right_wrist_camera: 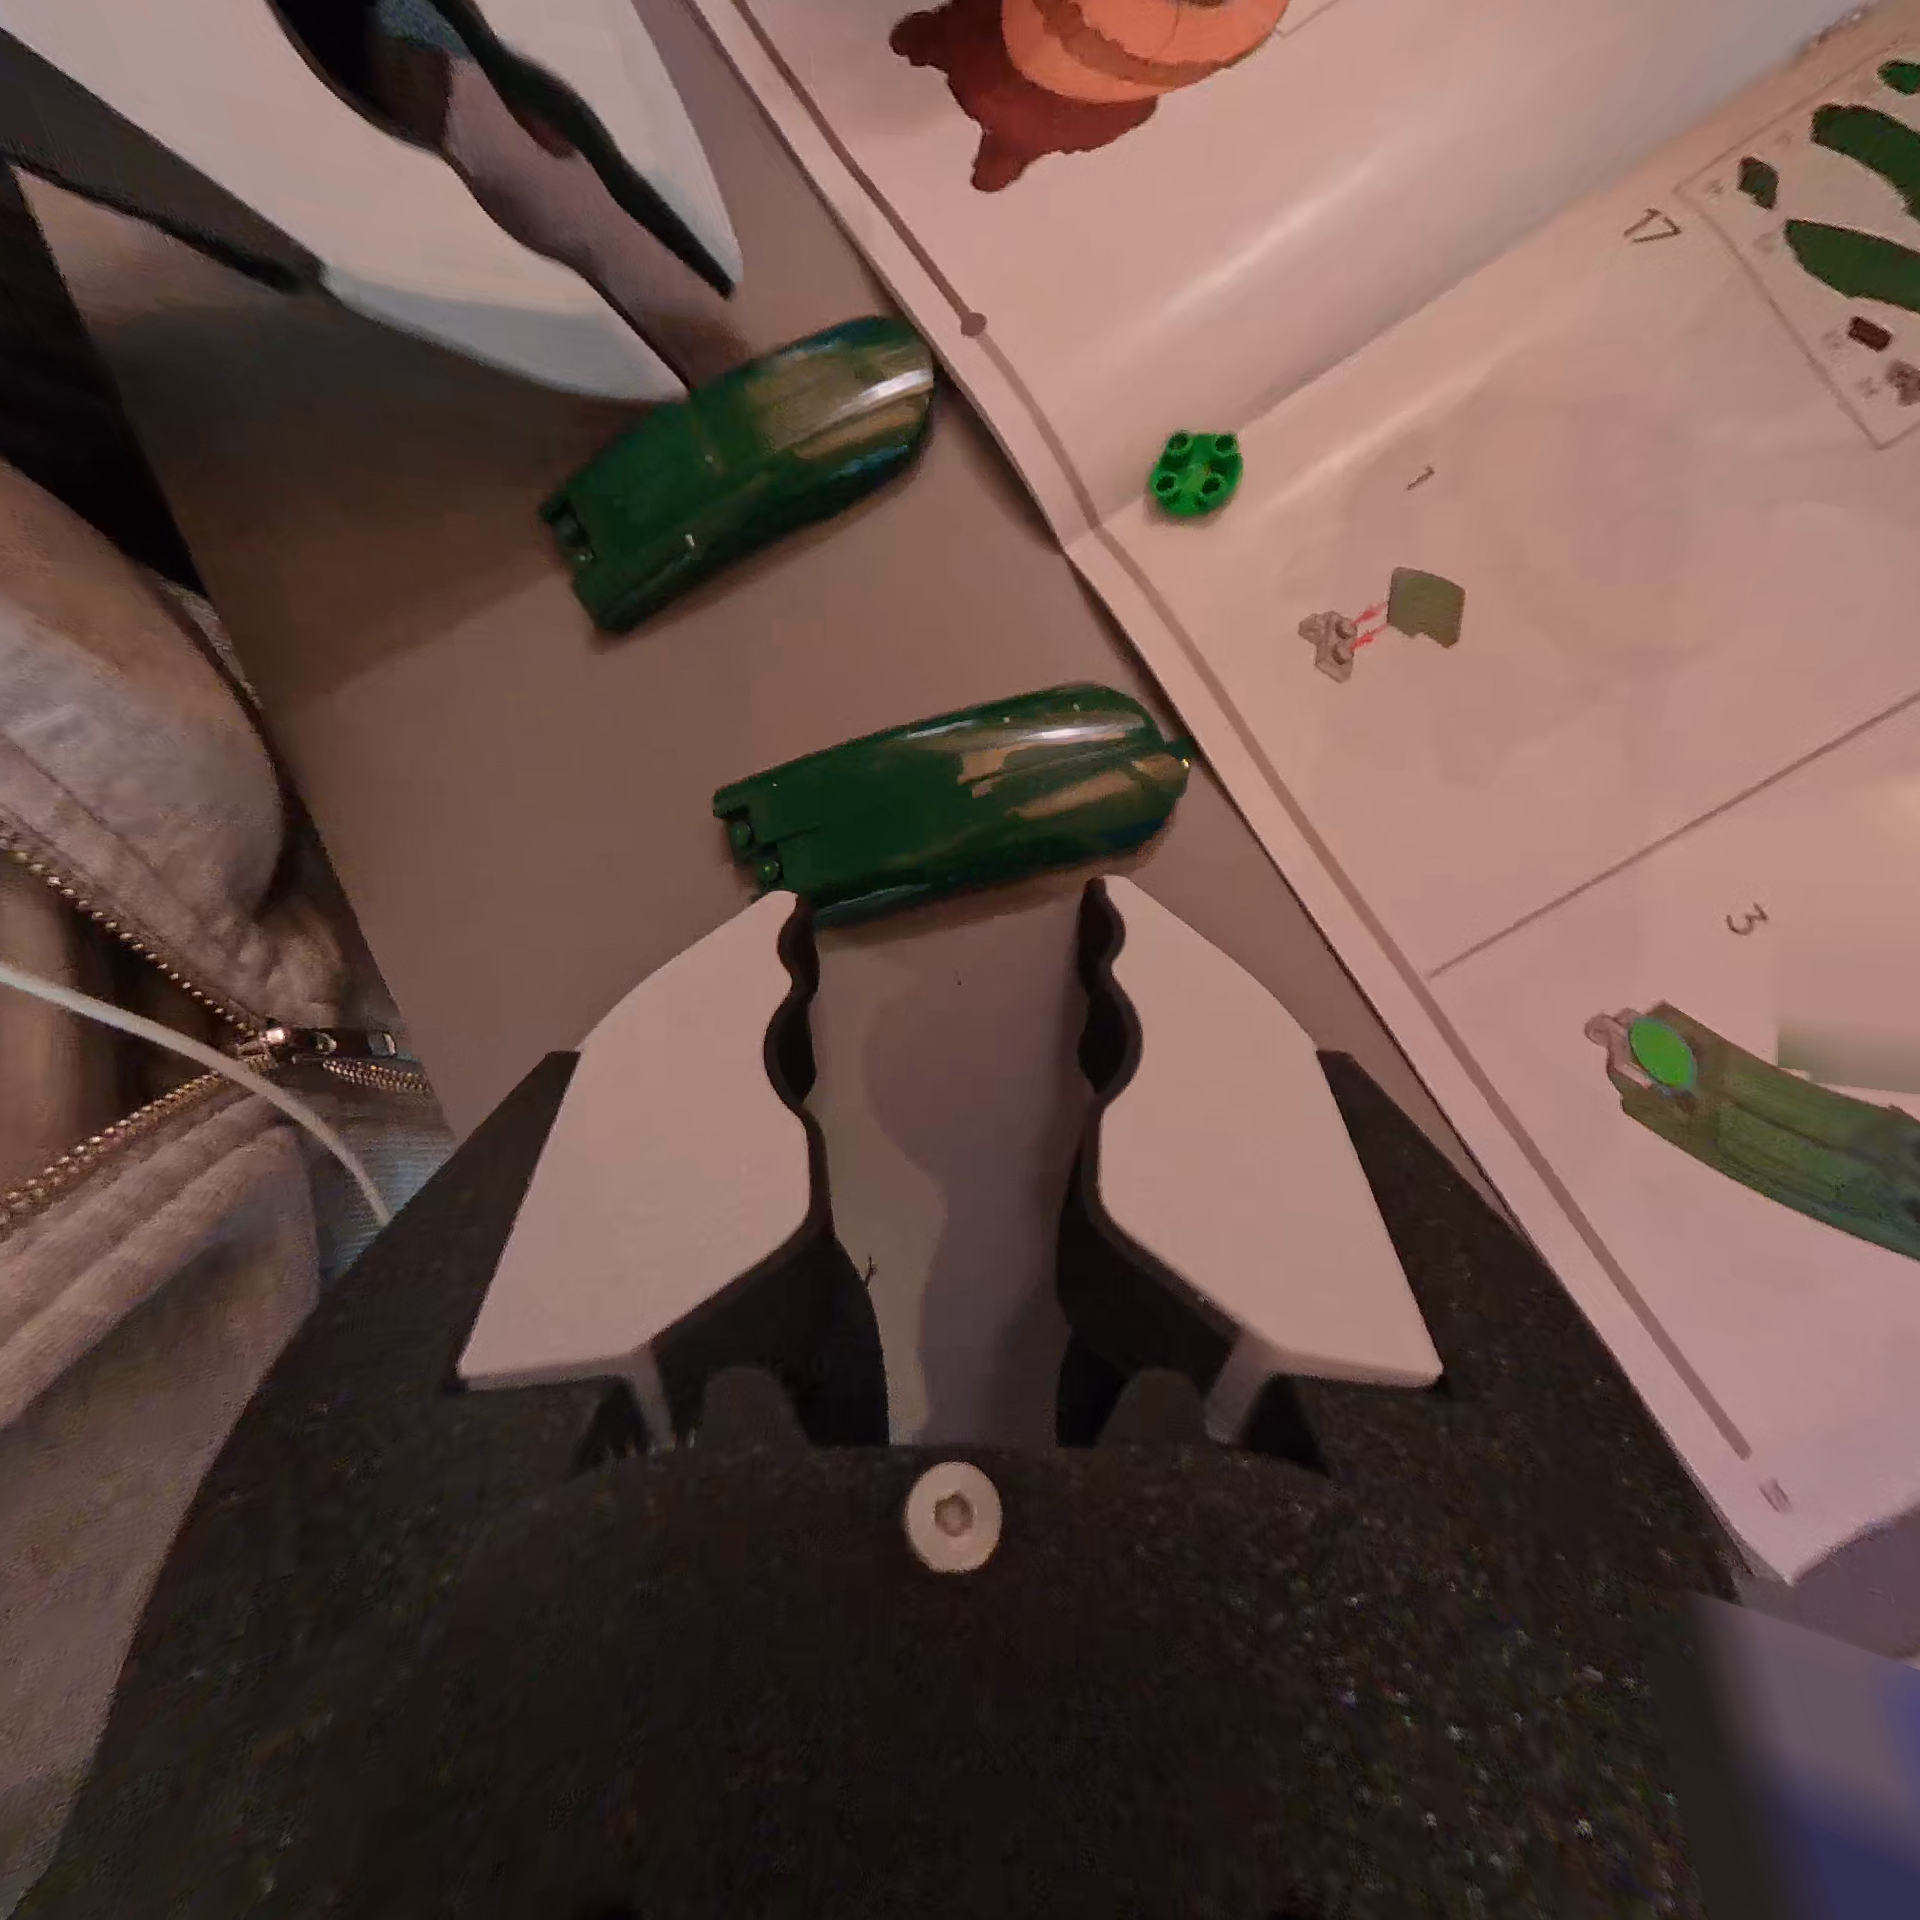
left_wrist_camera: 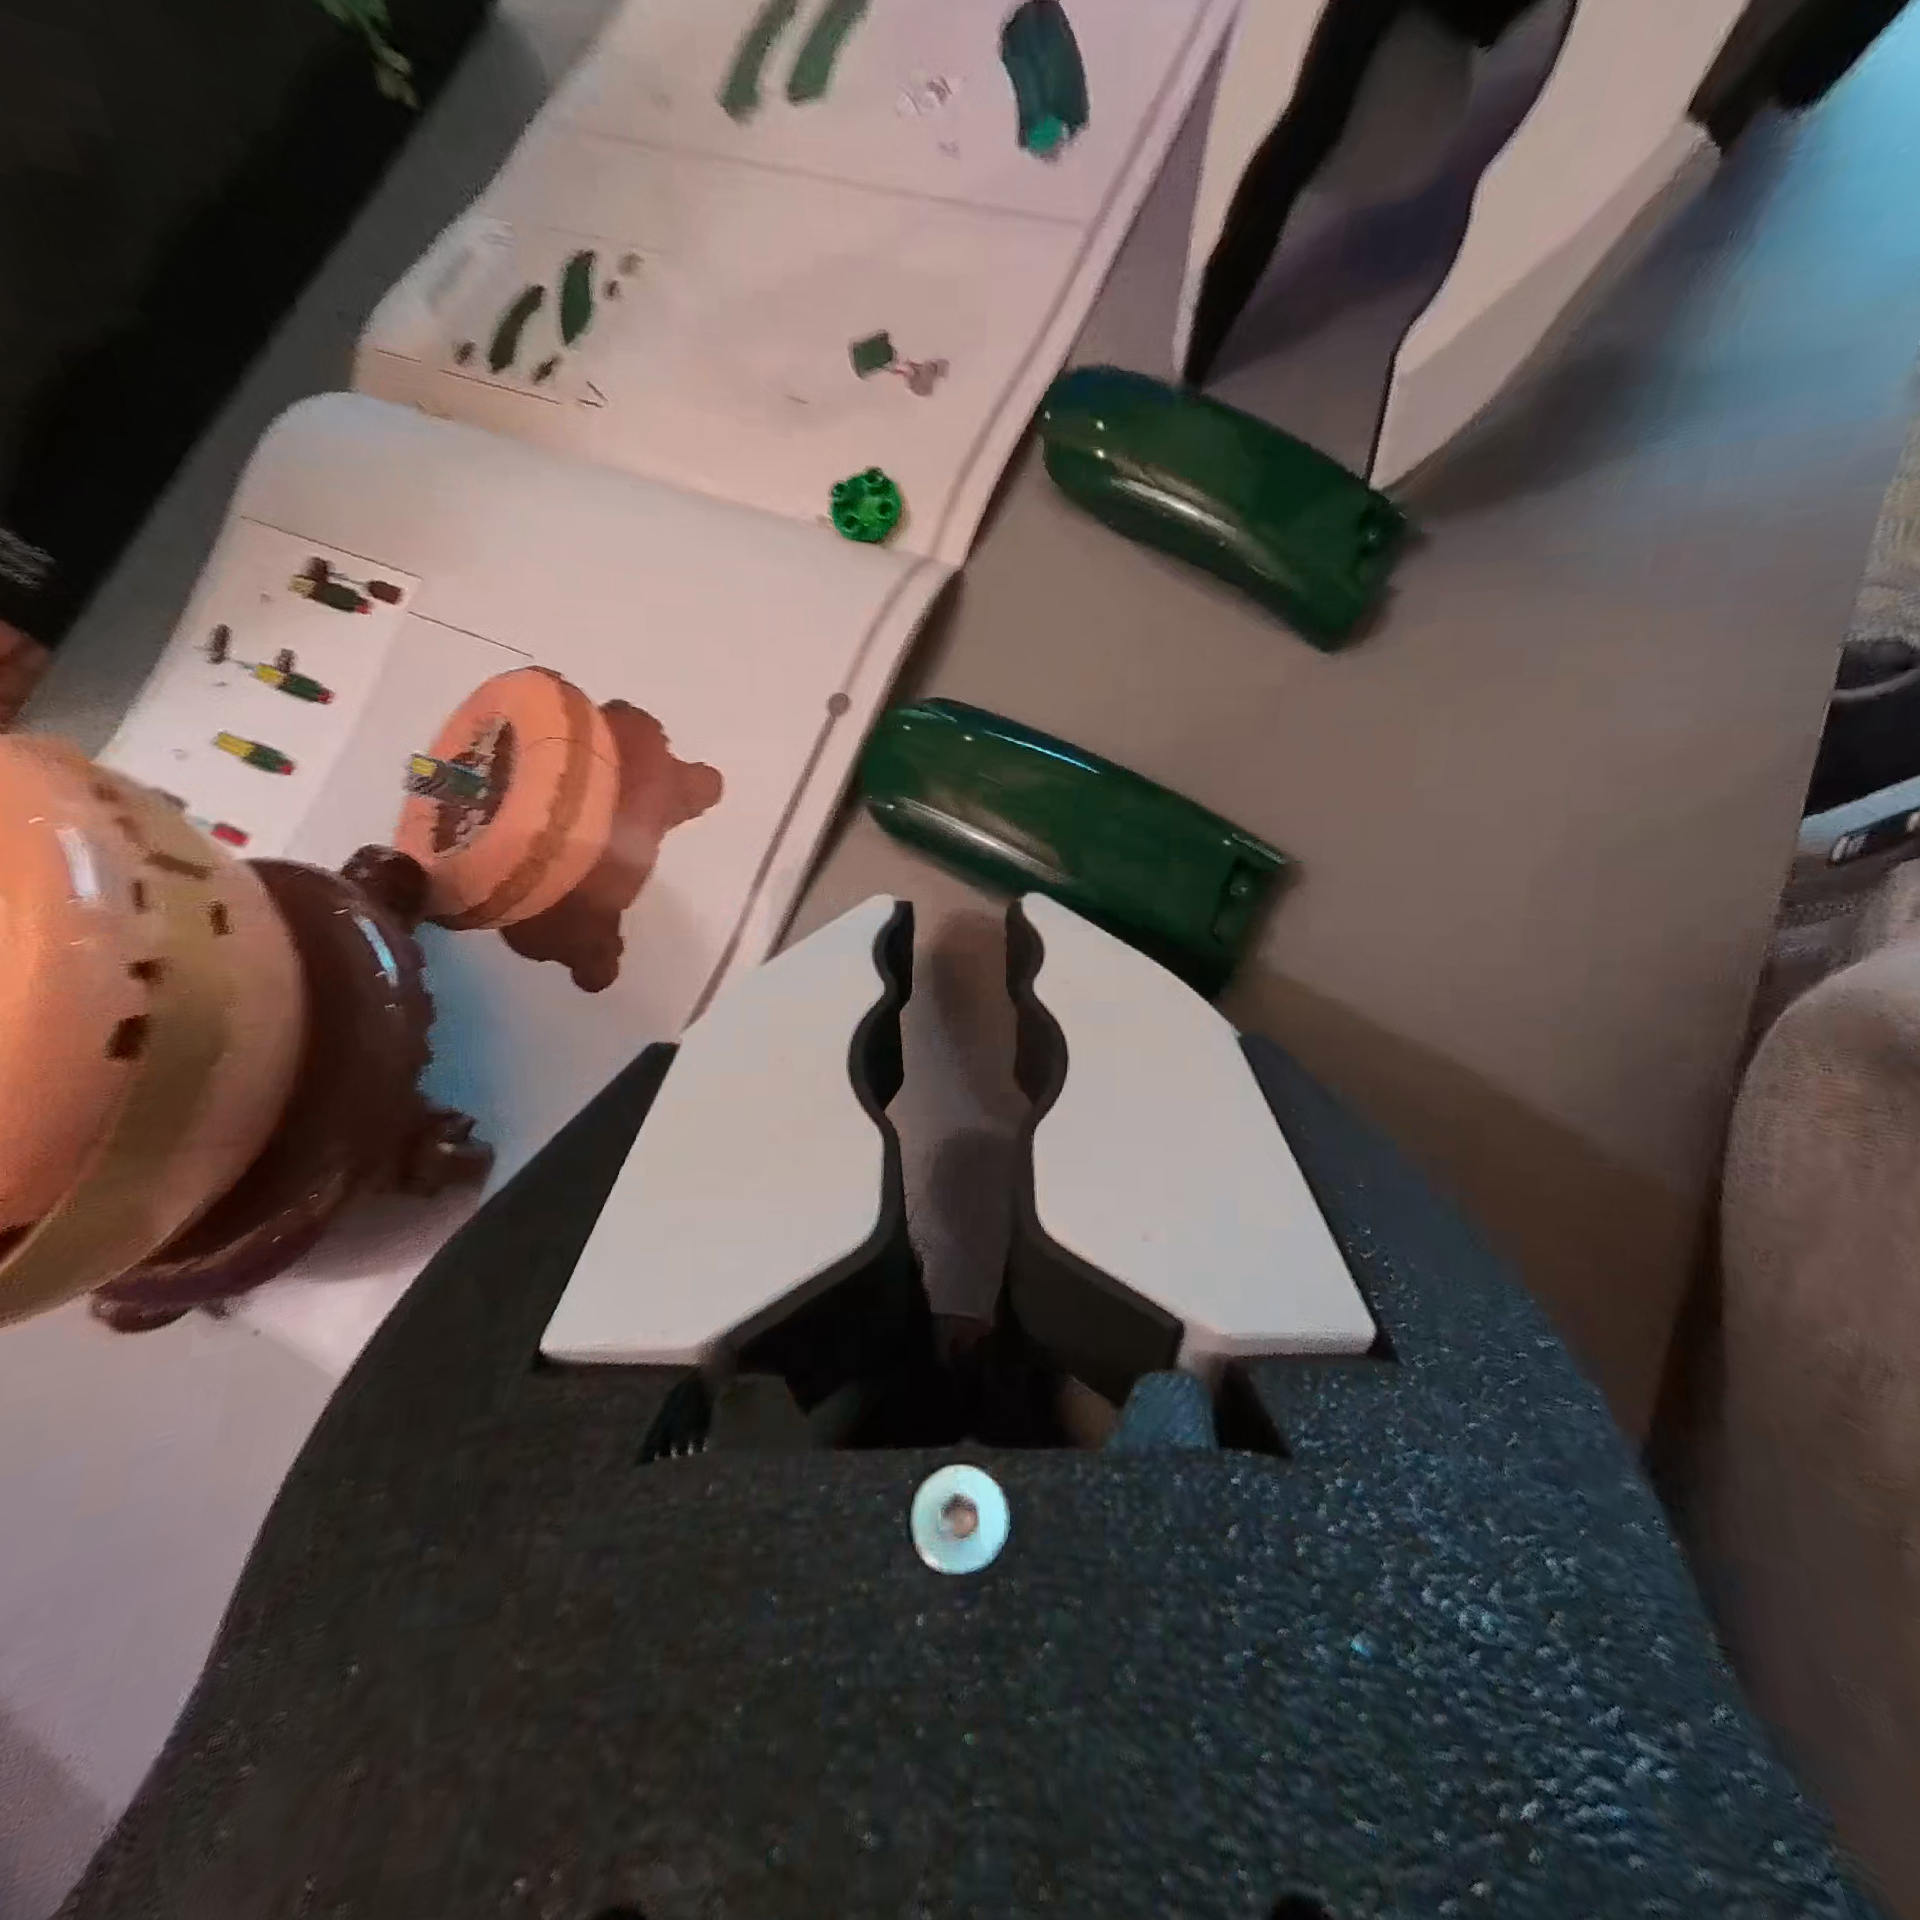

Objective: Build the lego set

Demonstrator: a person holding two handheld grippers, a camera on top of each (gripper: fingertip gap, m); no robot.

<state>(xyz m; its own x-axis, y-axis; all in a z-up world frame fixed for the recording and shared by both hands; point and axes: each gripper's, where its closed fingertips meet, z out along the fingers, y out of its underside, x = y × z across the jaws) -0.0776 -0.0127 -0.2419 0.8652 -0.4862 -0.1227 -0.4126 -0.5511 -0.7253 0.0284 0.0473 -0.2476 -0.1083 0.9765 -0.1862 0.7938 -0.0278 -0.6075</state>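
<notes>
Two dark green leaf pieces (right_wrist_camera: 951, 795) (right_wrist_camera: 743, 468) lie on the tabletop (right_wrist_camera: 468, 748) beside the booklet (right_wrist_camera: 1455, 779): light, rigid, glossy, likely slippery. Grip across the flat stud end. Right gripper (right_wrist_camera: 940, 899) jaws wide, empty, just short of the nearer leaf. Left gripper (left_wrist_camera: 961, 914) jaws narrow, empty. Small green stud (right_wrist_camera: 1195, 473) on the booklet.

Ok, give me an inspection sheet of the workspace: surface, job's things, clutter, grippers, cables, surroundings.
Surface: plain grey table, partly covered by an open instruction booklet.
Job's things: two dark green curved pieces lying apart on the table beside the booklet; a small bright green round stud piece on the booklet; a built orange and brown pot standing on the booklet.
Clutter: nothing seen.
Grippers: left gripper empty, fingers slightly apart; right gripper open and empty, just short of the nearer green piece.
Cables: a thin white cord across the person's clothing.
Surroundings: grey zipped garment at the table edge.
</notes>
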